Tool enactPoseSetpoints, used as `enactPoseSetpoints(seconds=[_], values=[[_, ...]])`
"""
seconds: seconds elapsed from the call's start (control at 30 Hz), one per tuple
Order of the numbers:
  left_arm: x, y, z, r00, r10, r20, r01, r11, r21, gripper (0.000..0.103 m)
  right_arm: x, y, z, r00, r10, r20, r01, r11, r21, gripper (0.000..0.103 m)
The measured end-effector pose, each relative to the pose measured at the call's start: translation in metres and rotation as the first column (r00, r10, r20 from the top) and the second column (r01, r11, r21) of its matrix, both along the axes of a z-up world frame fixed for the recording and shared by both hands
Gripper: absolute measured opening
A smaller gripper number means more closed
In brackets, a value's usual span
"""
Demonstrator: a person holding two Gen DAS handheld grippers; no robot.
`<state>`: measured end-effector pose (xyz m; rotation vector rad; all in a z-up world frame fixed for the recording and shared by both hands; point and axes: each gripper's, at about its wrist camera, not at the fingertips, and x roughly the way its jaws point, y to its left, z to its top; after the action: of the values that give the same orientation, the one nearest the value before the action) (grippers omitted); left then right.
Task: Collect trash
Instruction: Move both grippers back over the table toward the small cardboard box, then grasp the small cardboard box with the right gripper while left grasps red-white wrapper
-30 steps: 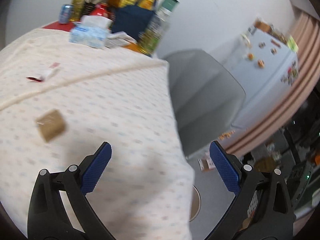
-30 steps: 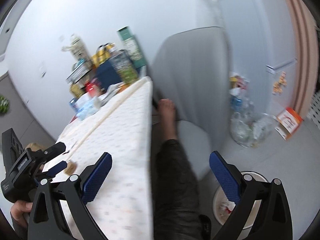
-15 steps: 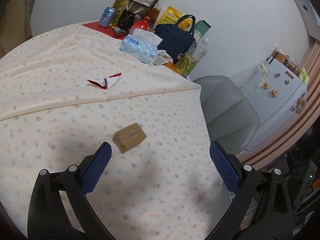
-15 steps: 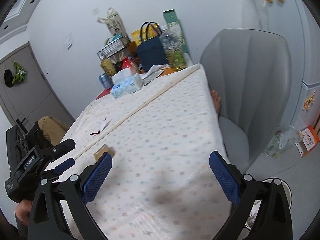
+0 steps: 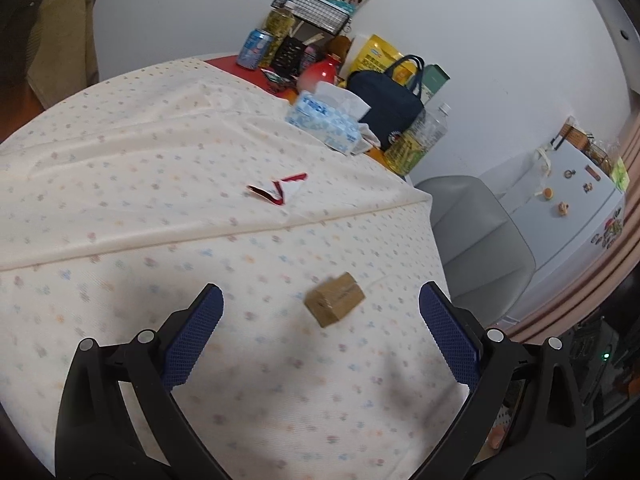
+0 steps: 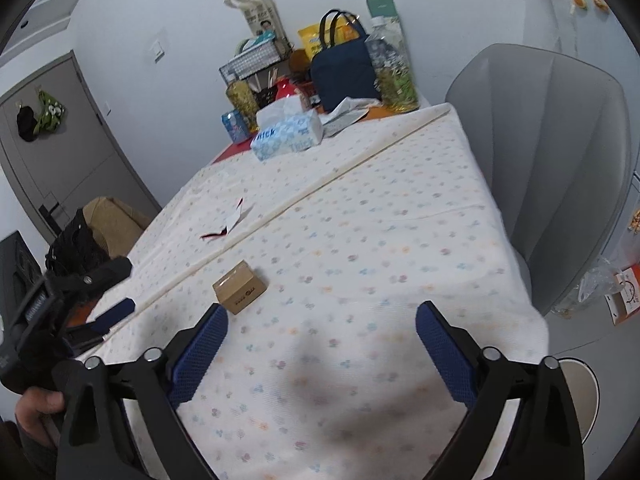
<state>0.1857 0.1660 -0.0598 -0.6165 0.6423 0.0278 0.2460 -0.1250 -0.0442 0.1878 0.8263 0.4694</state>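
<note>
I am lining up on the small brown box (image 5: pixel 335 299) near the table's right edge; left gripper (image 5: pixel 320 334) and right gripper (image 6: pixel 318 342) gape empty, the right's jaws having just narrowed slightly; next, straddle and pinch.

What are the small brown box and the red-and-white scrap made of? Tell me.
Small brown box: probably cardboard, matte tan, crisp folded edges, dark print on one side. Red-and-white scrap: thin torn wrapper, paper or foil; too blurred to tell which.

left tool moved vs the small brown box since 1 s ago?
Yes. The left tool swung toward the table: the small brown box, earlier left of its fingers, now lies between them, untouched.
</note>
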Motion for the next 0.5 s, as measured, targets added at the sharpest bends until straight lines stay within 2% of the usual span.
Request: enactPoseSetpoints(seconds=[0.23,0.5], values=[[0.001,0.029,-0.007,0.999,0.050,-0.021,-0.050,0.999,0.000,0.097,0.019,0.045,-0.014,0.995,0.086,-0.040,-0.087,0.996,-0.007,0.085],[0.008,0.051,-0.007,0.995,0.086,-0.052,-0.085,0.996,0.017,0.097,0.032,0.115,-0.025,0.974,0.222,-0.052,-0.226,0.969,-0.096,0.083]])
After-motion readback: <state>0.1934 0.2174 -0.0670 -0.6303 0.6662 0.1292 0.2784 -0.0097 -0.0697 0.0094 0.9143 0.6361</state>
